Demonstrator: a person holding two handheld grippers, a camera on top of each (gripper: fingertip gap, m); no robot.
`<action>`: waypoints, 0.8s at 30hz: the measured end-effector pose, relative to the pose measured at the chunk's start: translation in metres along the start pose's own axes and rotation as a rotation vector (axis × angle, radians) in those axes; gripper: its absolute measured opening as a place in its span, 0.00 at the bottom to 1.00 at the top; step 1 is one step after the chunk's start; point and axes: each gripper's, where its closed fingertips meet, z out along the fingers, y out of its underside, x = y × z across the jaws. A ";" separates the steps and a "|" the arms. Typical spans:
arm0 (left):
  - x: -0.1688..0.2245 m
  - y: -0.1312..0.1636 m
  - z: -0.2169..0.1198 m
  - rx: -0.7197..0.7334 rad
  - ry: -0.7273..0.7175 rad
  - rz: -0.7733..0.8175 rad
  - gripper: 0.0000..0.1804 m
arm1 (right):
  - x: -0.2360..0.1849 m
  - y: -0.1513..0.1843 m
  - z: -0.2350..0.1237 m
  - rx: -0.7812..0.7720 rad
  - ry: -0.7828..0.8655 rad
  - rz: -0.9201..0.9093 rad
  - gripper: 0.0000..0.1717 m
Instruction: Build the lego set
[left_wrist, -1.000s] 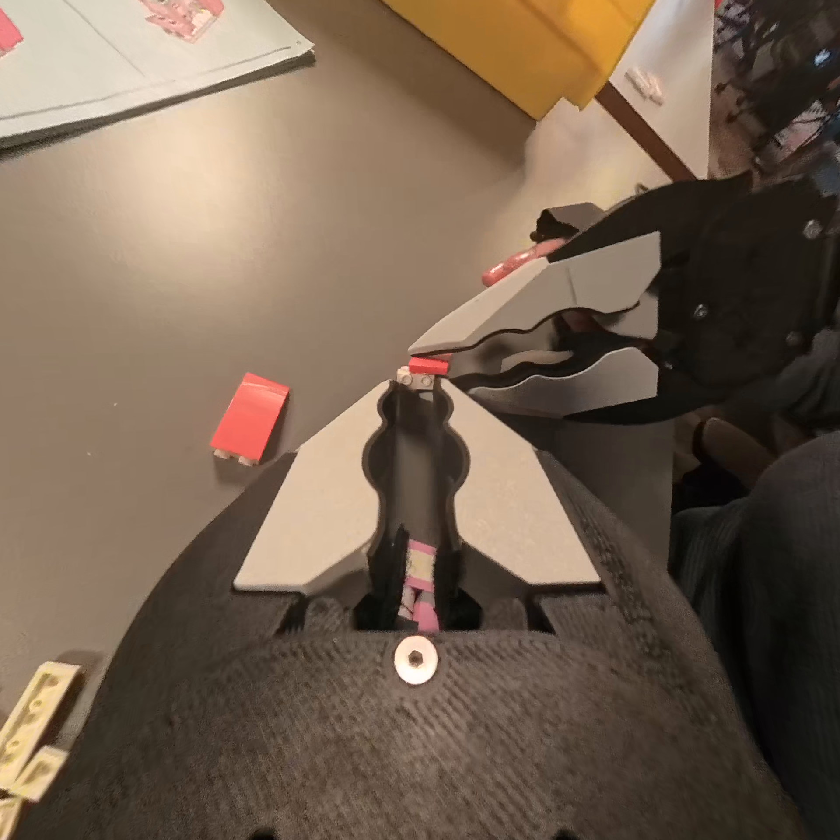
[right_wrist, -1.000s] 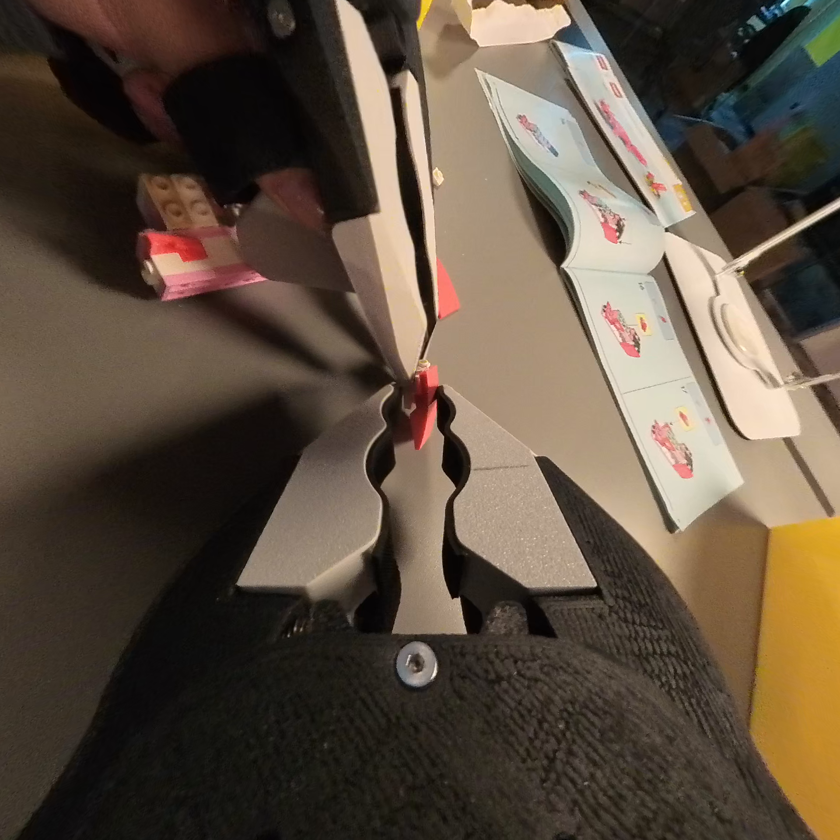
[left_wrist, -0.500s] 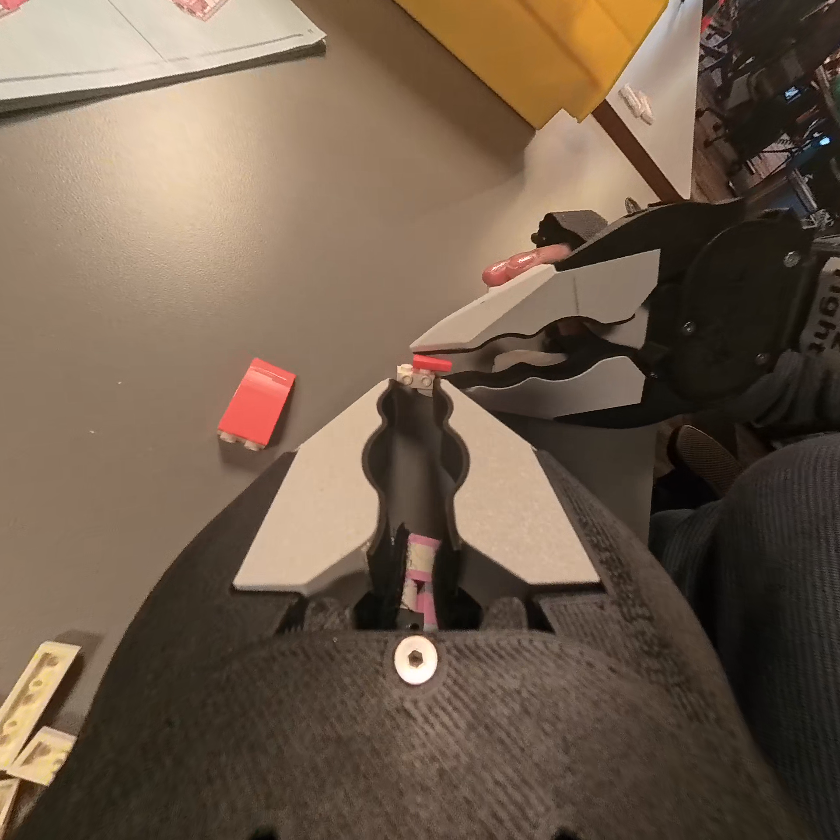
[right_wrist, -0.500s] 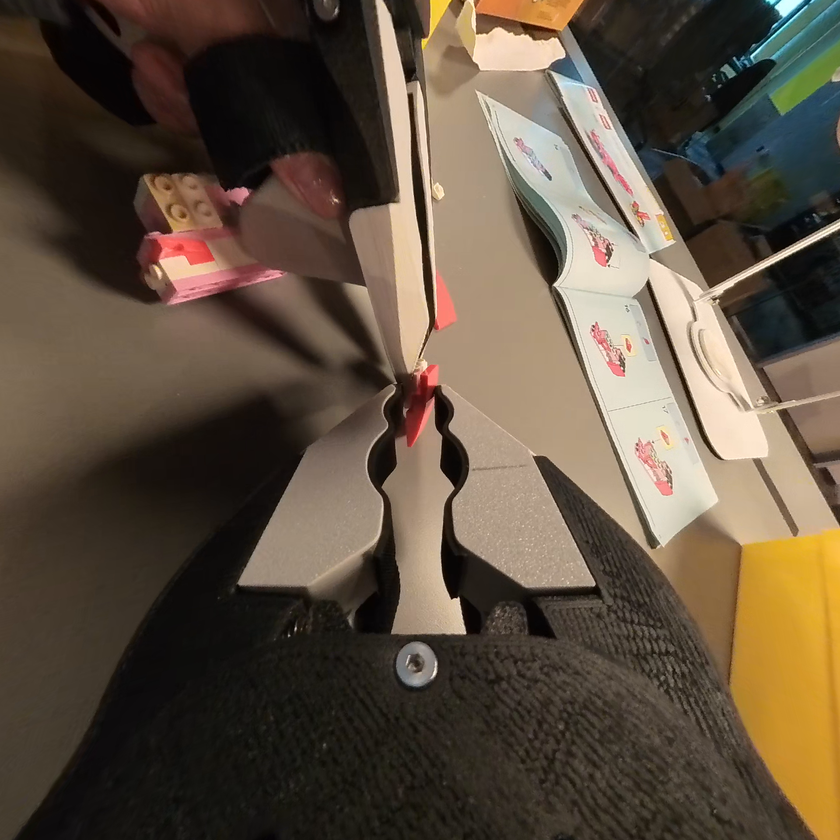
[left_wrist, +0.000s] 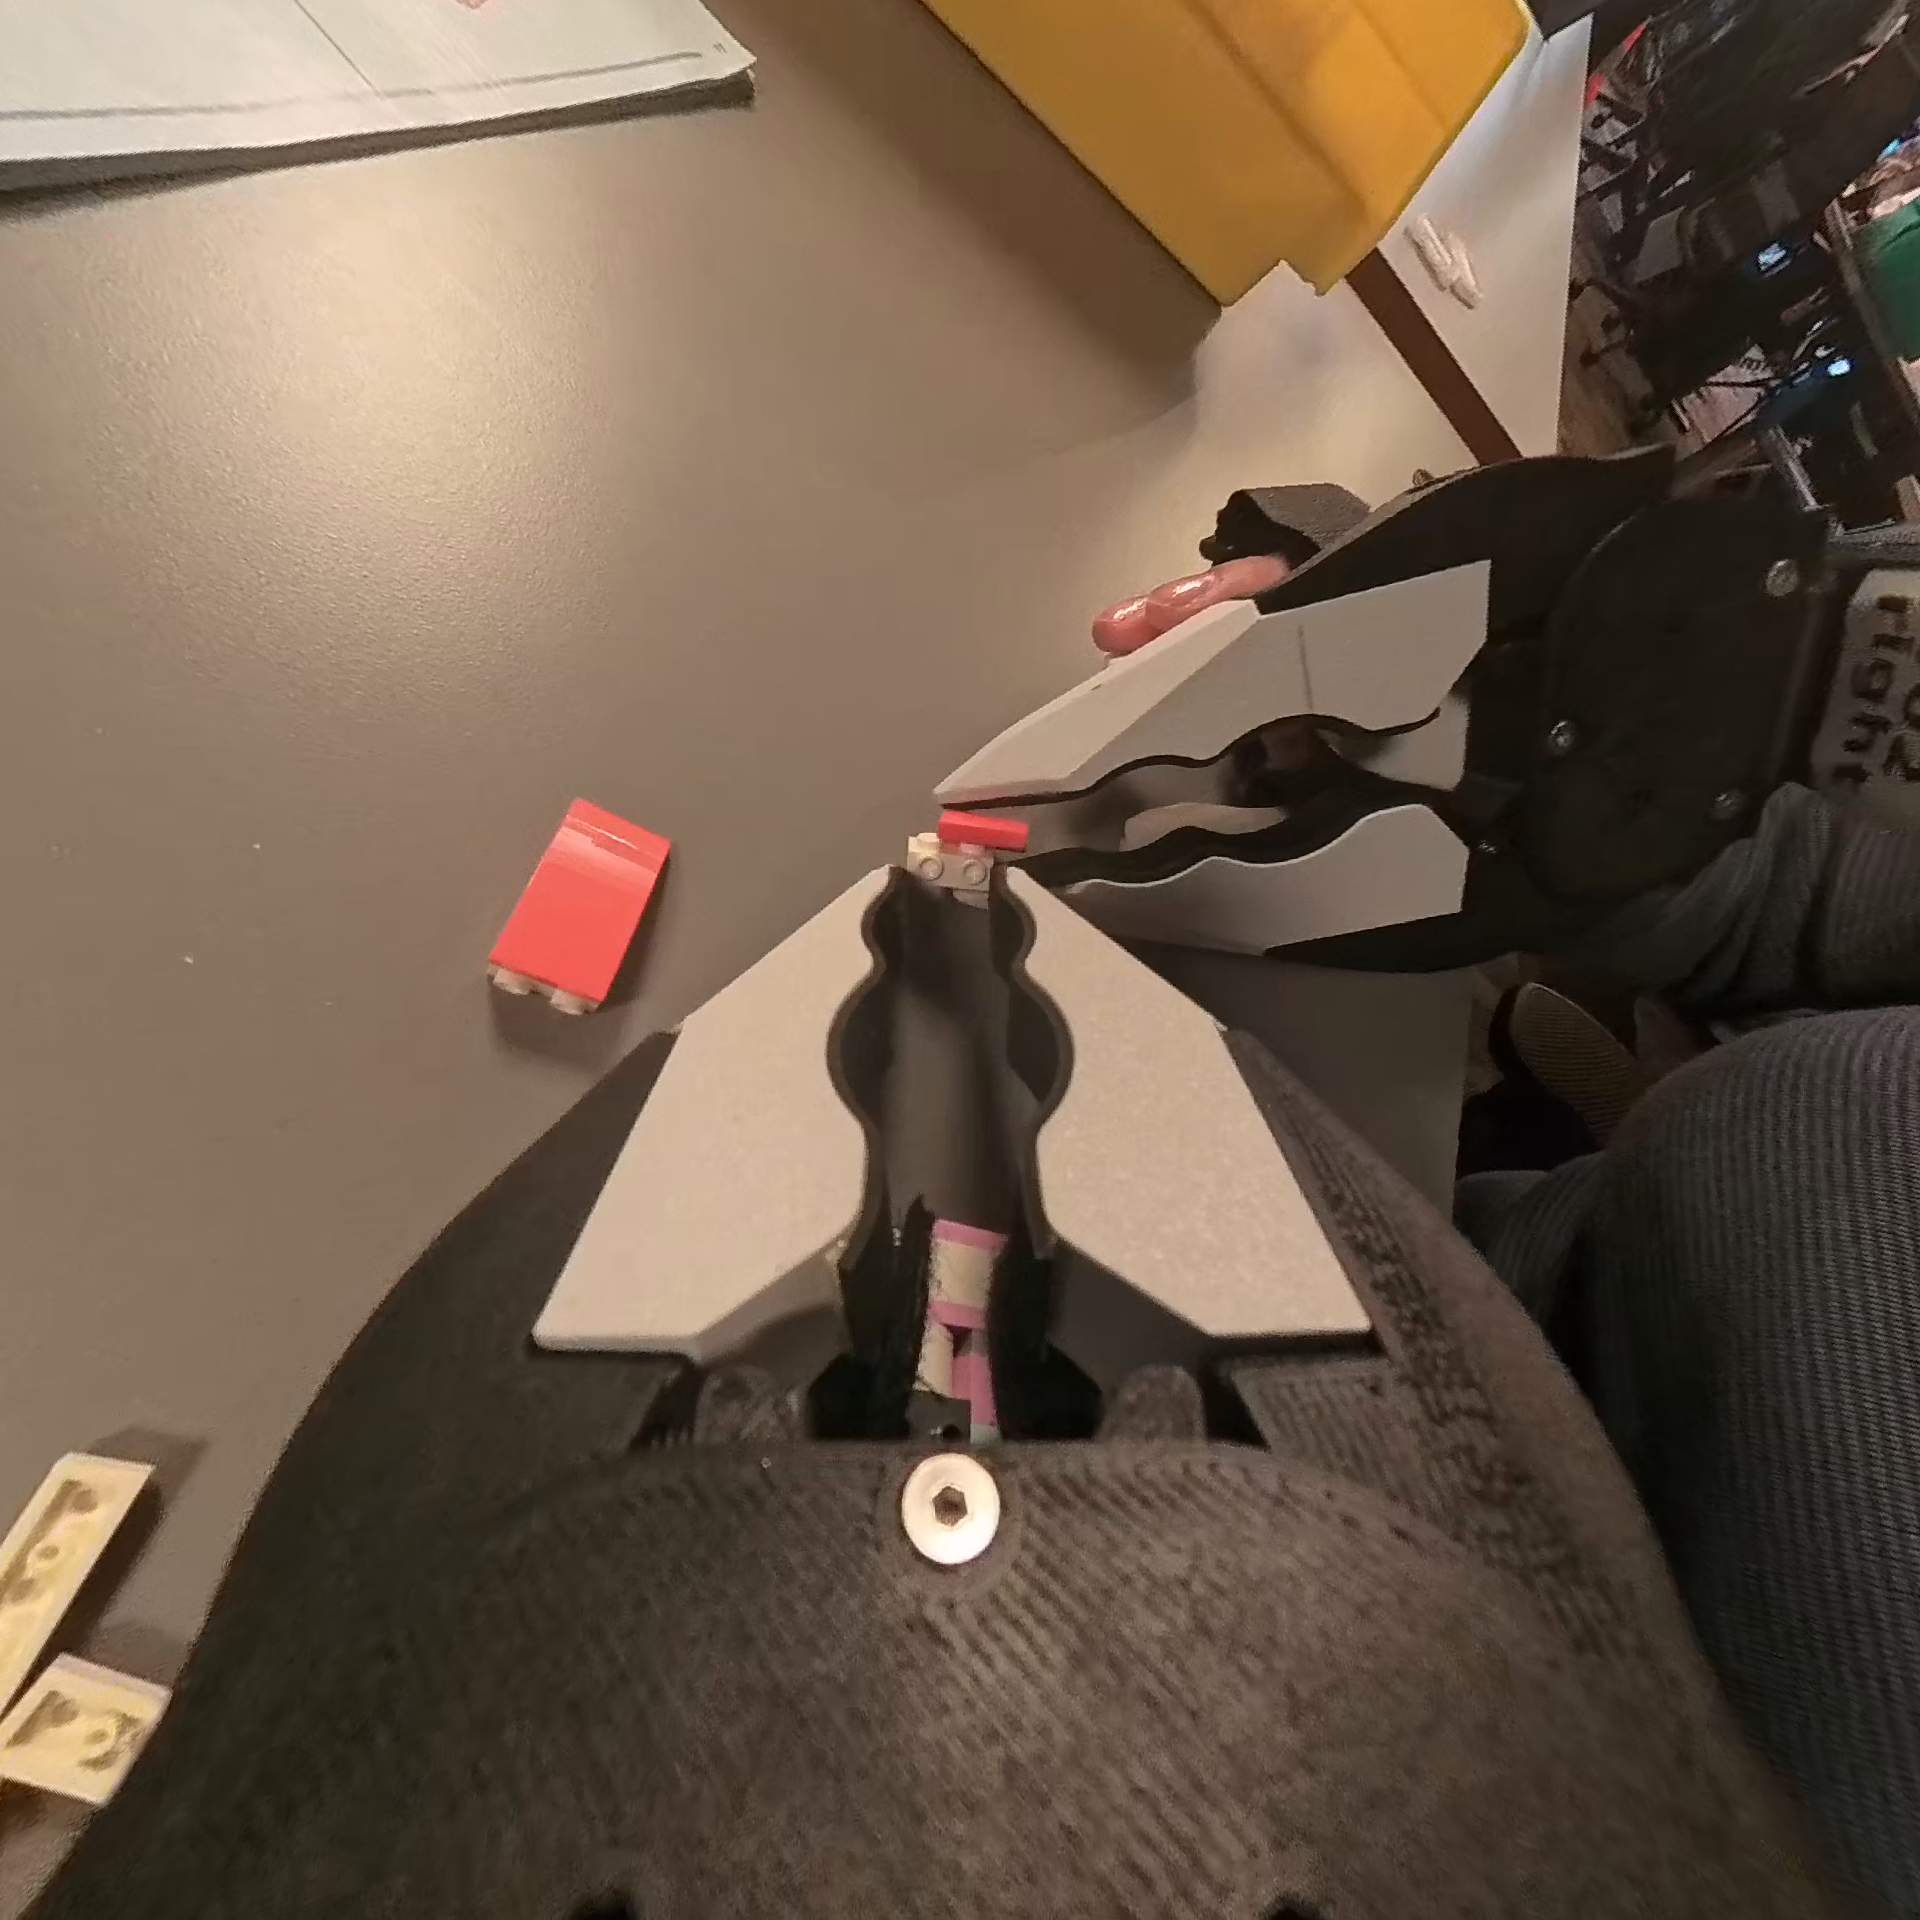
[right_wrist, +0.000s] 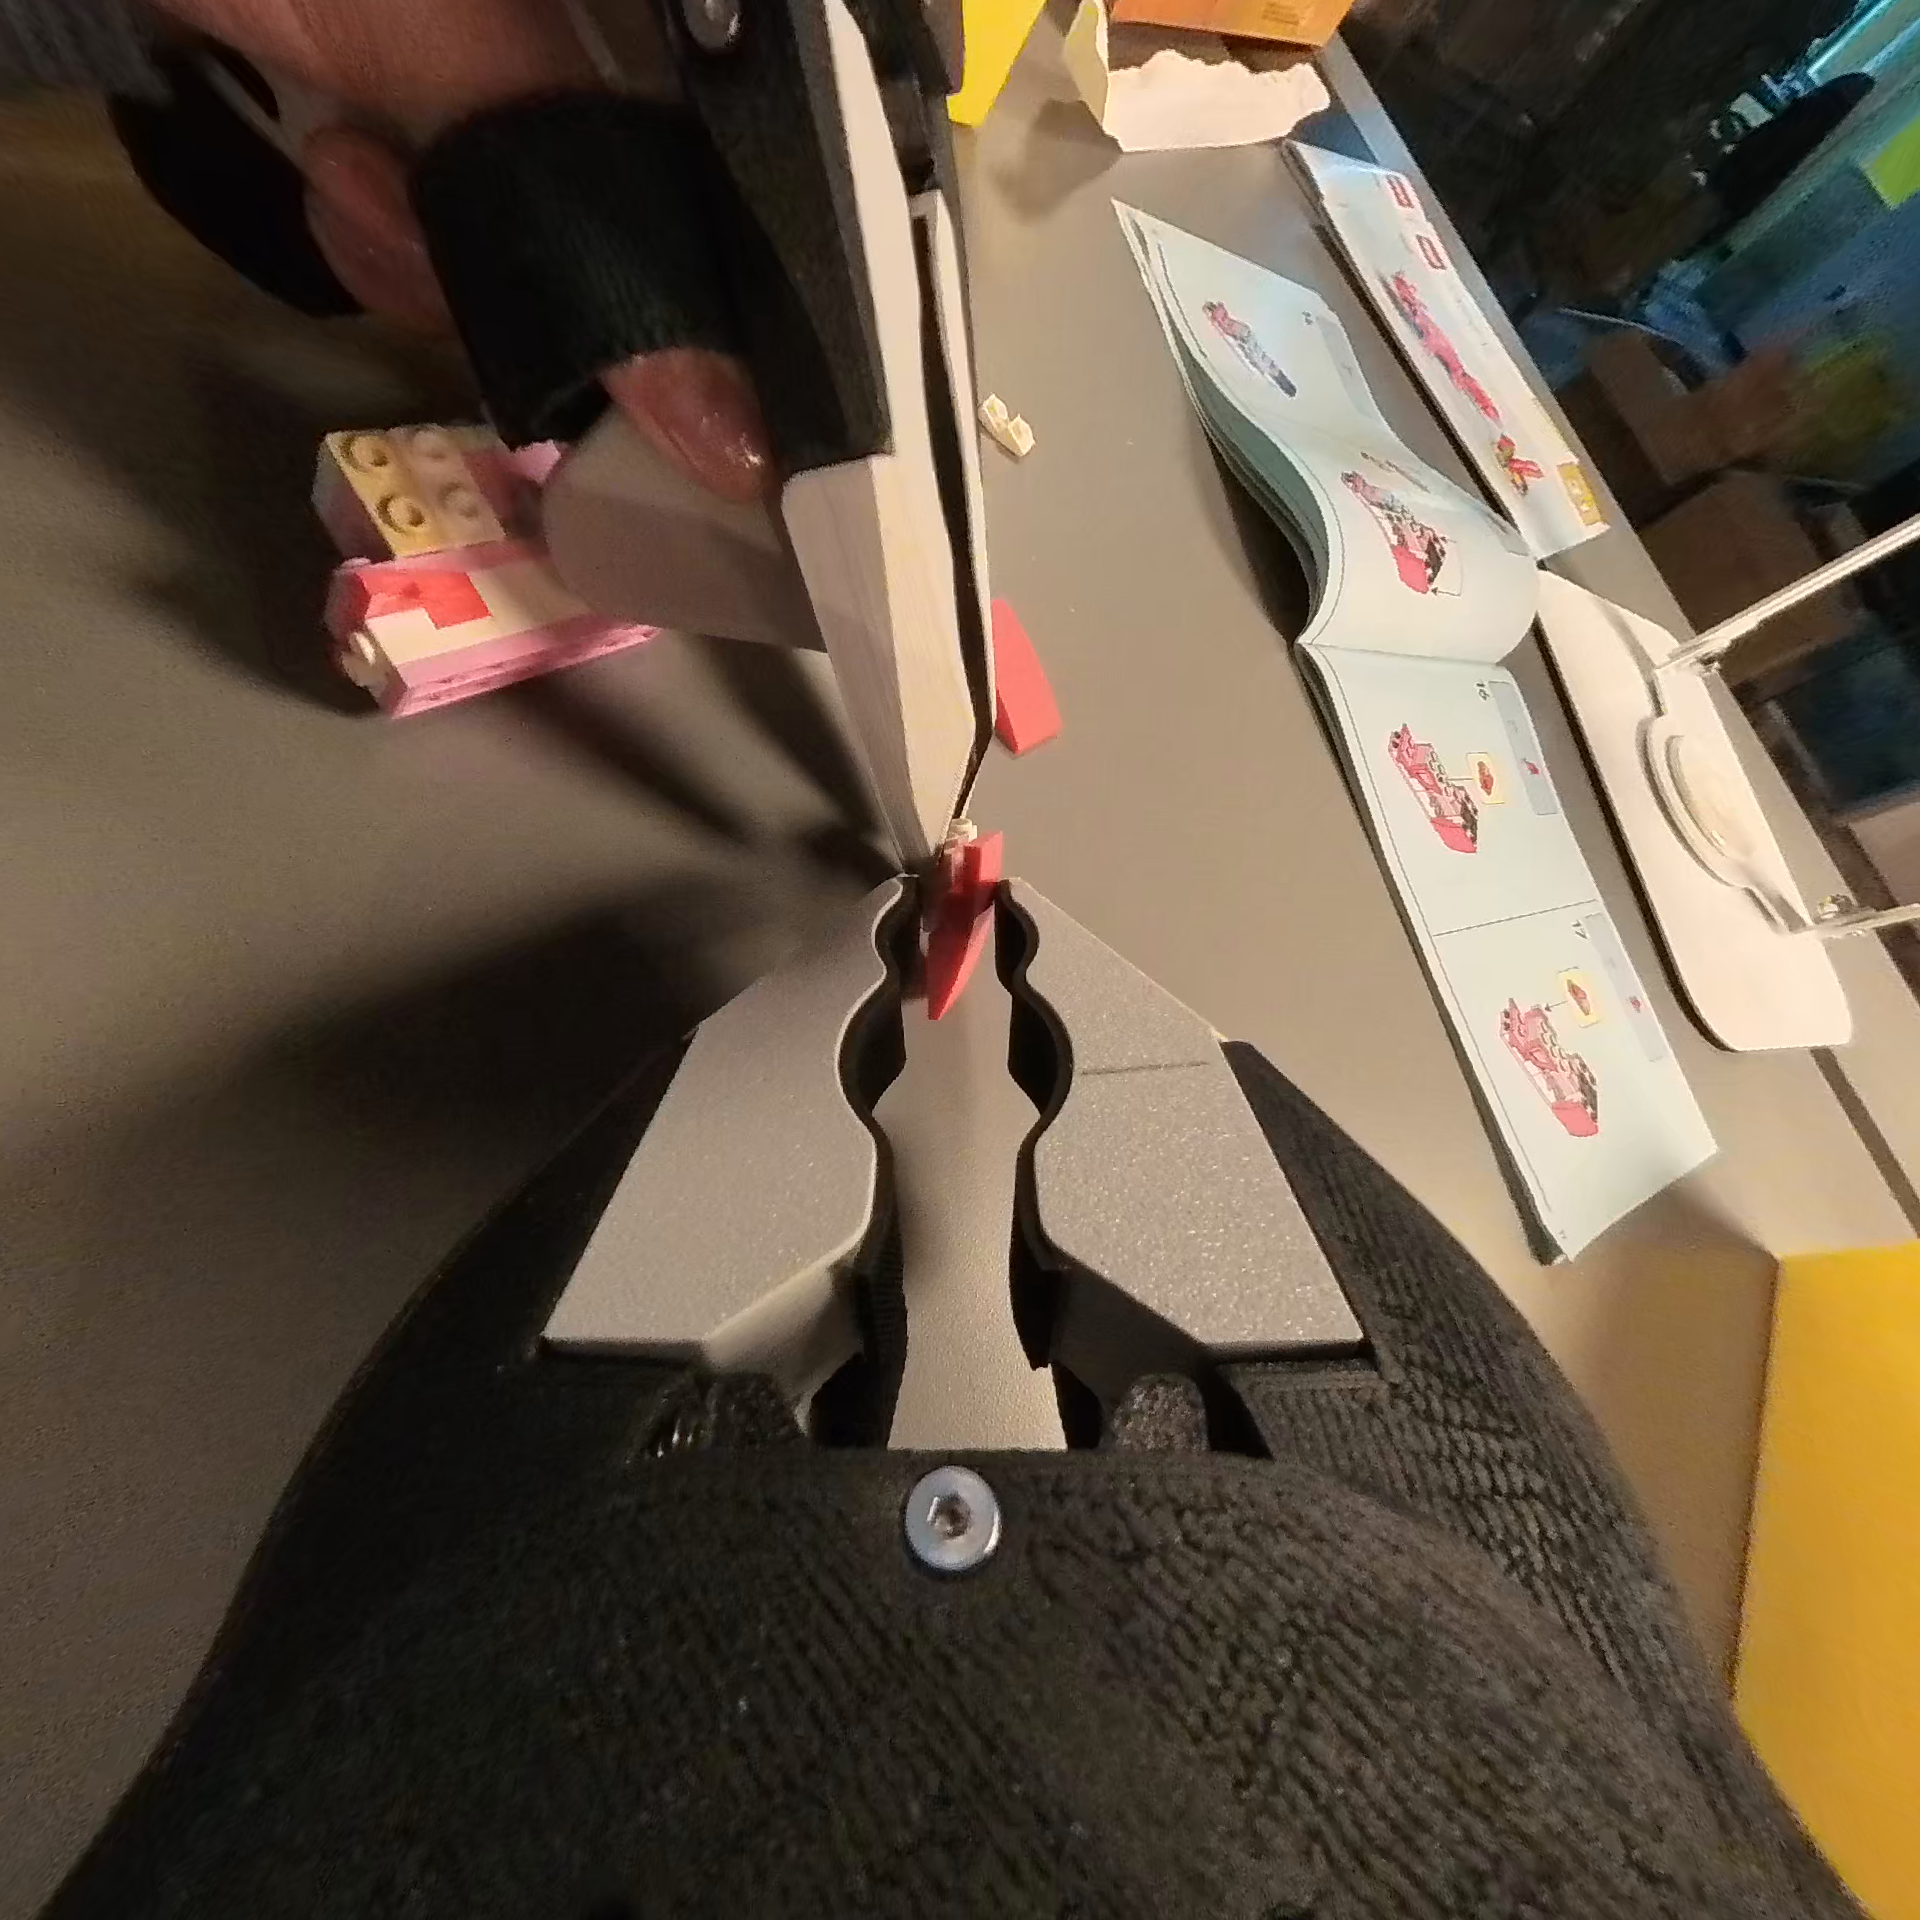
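On grey tabletop (left_wrist: 416, 520), booklets (right_wrist: 1455, 831), yellow bin (left_wrist: 1247, 125).

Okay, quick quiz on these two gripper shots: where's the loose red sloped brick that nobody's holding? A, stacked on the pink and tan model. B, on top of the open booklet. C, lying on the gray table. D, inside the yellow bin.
C: the red sloped brick lies by itself on the bare gray table, apart from the left gripper, the booklet and the yellow bin.
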 end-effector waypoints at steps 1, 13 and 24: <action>0.000 0.000 0.000 0.000 0.003 -0.006 0.08 | 0.000 0.000 0.000 0.001 -0.006 0.004 0.07; 0.005 0.000 -0.001 0.002 0.056 -0.072 0.08 | -0.002 0.000 0.000 0.002 -0.023 -0.010 0.07; 0.007 0.002 -0.002 -0.008 0.063 -0.086 0.08 | -0.003 0.000 -0.001 -0.007 0.008 -0.059 0.06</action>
